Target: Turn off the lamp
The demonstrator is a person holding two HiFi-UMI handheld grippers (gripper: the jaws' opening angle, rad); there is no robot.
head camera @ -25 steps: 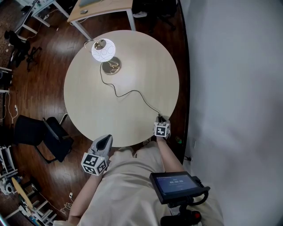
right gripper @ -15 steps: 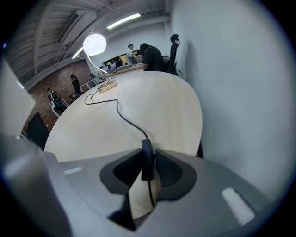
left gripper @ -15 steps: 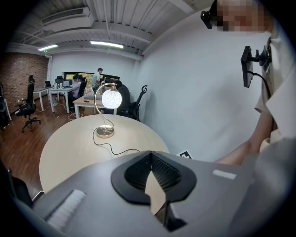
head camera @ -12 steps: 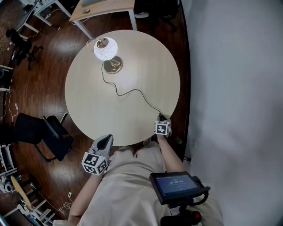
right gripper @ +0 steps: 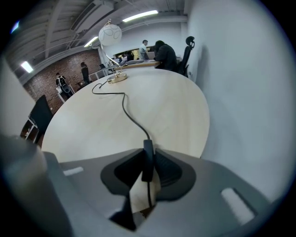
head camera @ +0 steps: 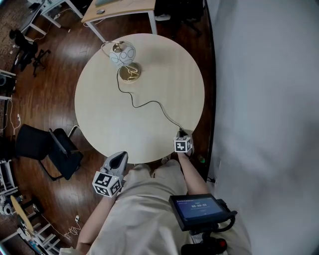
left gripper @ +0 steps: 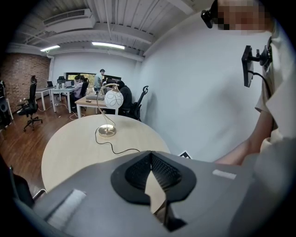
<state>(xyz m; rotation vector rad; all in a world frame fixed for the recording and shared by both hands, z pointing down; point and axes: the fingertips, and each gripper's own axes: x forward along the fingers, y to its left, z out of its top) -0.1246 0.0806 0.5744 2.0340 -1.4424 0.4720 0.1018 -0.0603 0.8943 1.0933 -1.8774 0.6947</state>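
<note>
The lamp (head camera: 122, 54), a white globe on a brass stem and round base (head camera: 129, 73), stands at the far left of the round table (head camera: 99, 114); its globe looks dull and unlit. Its black cord (head camera: 149, 103) runs across the table to the near right edge. There my right gripper (head camera: 181, 135) has the cord's inline switch (right gripper: 148, 159) between its pads; the jaws are closing and press on it. My left gripper (head camera: 118, 158) hangs off the table's near edge, jaws together, holding nothing. The lamp (left gripper: 113, 99) shows far ahead in the left gripper view.
A black chair (head camera: 55, 149) stands left of the table, a wooden desk (head camera: 119, 7) beyond it. A white wall (head camera: 264, 99) runs close along the right. A small screen (head camera: 197, 209) hangs at my chest. People sit at desks (left gripper: 92, 95) in the background.
The lamp's globe has gone from glowing bright white to dull grey. Both grippers stay where they were.
</note>
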